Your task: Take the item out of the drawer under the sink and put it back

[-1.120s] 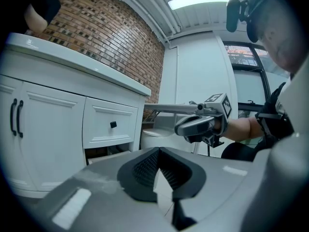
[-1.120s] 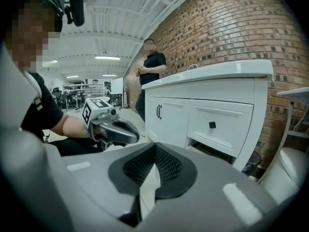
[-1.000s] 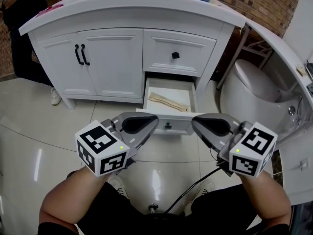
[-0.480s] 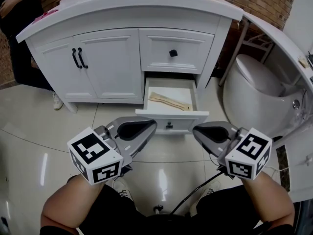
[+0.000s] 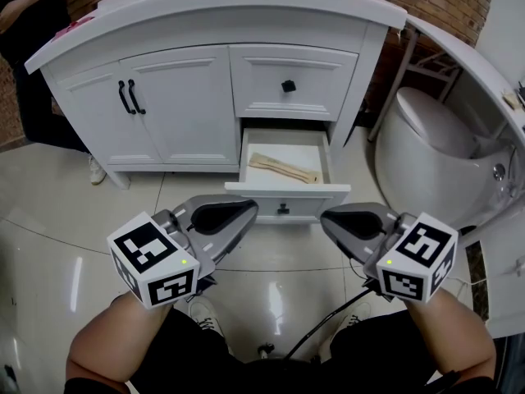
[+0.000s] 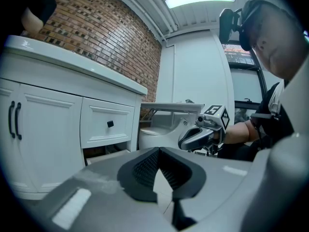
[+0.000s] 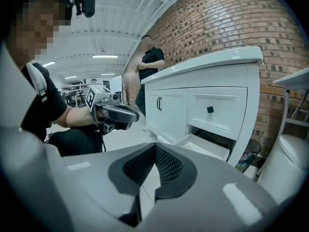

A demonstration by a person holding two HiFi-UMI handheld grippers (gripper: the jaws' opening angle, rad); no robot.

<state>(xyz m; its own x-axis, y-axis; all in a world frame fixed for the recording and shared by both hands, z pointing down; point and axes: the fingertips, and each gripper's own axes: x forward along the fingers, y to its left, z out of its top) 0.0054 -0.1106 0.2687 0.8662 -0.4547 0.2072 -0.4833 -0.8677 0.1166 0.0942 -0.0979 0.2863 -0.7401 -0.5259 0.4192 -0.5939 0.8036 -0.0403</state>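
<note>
The lower drawer (image 5: 285,199) of the white vanity (image 5: 205,23) stands pulled out, and a pale wooden item (image 5: 284,168) lies flat inside it. Both grippers hover in front of the drawer, over the floor, apart from it. My left gripper (image 5: 246,211) is shut and empty, with its pads (image 6: 145,168) meeting. My right gripper (image 5: 330,217) is shut and empty too, its pads (image 7: 161,166) closed together. The open drawer (image 7: 205,146) shows low in the right gripper view; the left gripper view catches only the drawer's edge (image 6: 108,156).
A shut drawer with a black knob (image 5: 288,85) sits above the open one; double doors with black handles (image 5: 127,97) are to the left. A white toilet (image 5: 426,150) stands right of the vanity. A person (image 7: 150,64) stands by the vanity's far end. Glossy tile floor (image 5: 74,212) below.
Both grippers have sunk slightly in the head view, and the view has shifted a little. The drawer and the wooden item have not moved.
</note>
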